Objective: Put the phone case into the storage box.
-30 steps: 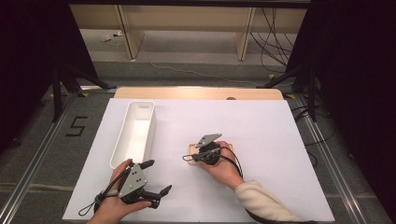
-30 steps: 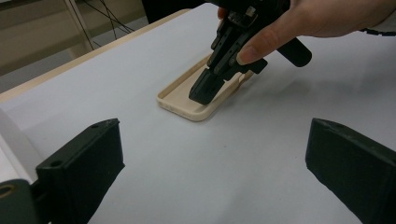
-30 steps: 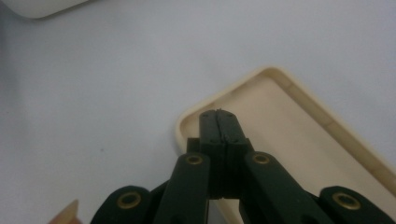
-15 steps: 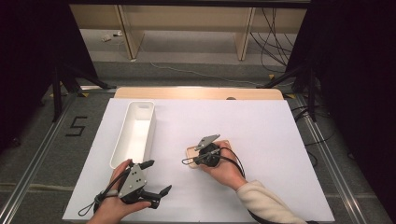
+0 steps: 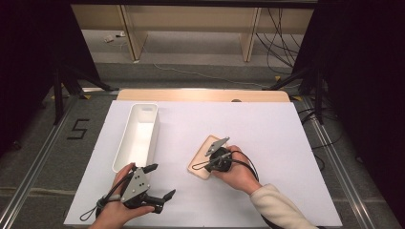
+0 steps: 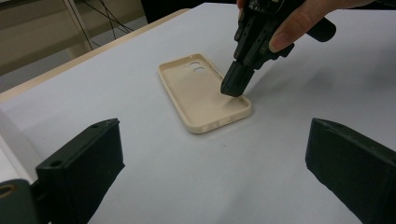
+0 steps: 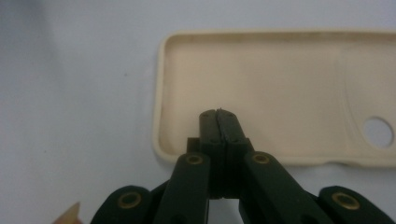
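On the white table cover (image 5: pixel 286 143), the beige phone case (image 6: pixel 196 93) lies open side up, directly under the right gripper (image 6: pixel 232 87) and well apart from the left gripper (image 5: pixel 160 183). Its long axis runs diagonally, camera holes at the far end. The right gripper's jaws are pressed together, tips inside the case near its side wall, clasping nothing. The left gripper's jaws stand wide apart, empty.

- Right gripper (image 5: pixel 206 162) pointing toward ten o'clock, tilted downward, jaws pressed together.
- Left gripper (image 5: pixel 160 181) pointing toward three o'clock, jaws spread wide, nothing between them.
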